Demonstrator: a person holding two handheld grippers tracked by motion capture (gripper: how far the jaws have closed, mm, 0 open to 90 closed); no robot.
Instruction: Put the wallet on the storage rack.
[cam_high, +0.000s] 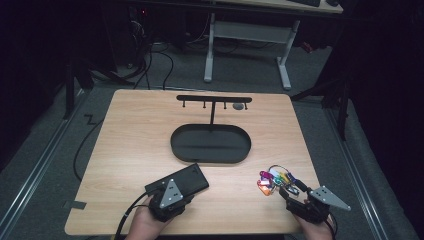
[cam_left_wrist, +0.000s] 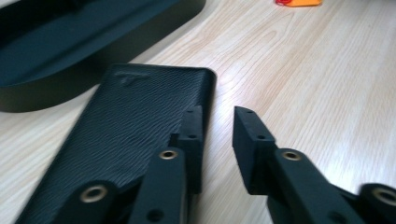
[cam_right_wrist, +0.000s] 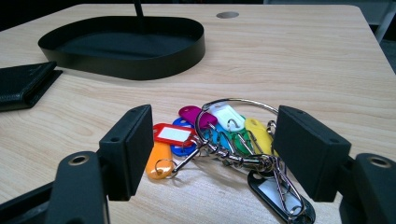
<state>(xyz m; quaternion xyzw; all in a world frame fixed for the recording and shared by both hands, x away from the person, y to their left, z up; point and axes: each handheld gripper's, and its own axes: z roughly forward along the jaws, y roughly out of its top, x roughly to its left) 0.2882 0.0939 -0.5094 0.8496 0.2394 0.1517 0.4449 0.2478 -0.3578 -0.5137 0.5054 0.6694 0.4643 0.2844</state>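
A black textured wallet (cam_high: 187, 180) lies flat on the wooden table, near the front left. My left gripper (cam_high: 181, 196) sits over its near end. In the left gripper view the jaws of the left gripper (cam_left_wrist: 218, 126) stand a little apart with bare table between them, the wallet (cam_left_wrist: 126, 135) lying under and beside the left jaw. A bunch of keys with coloured tags (cam_high: 275, 181) rests at the front right. My right gripper (cam_right_wrist: 215, 130) is open, one jaw on each side of the keys (cam_right_wrist: 224, 140), pads not touching them.
A black oval tray (cam_high: 200, 145) sits mid-table, with a post and a hook bar (cam_high: 214, 98) rising behind it. The tray wall (cam_right_wrist: 140, 65) lies beyond the keys, and the wallet (cam_right_wrist: 23, 84) is off to the left. The table's front edge is close behind both hands.
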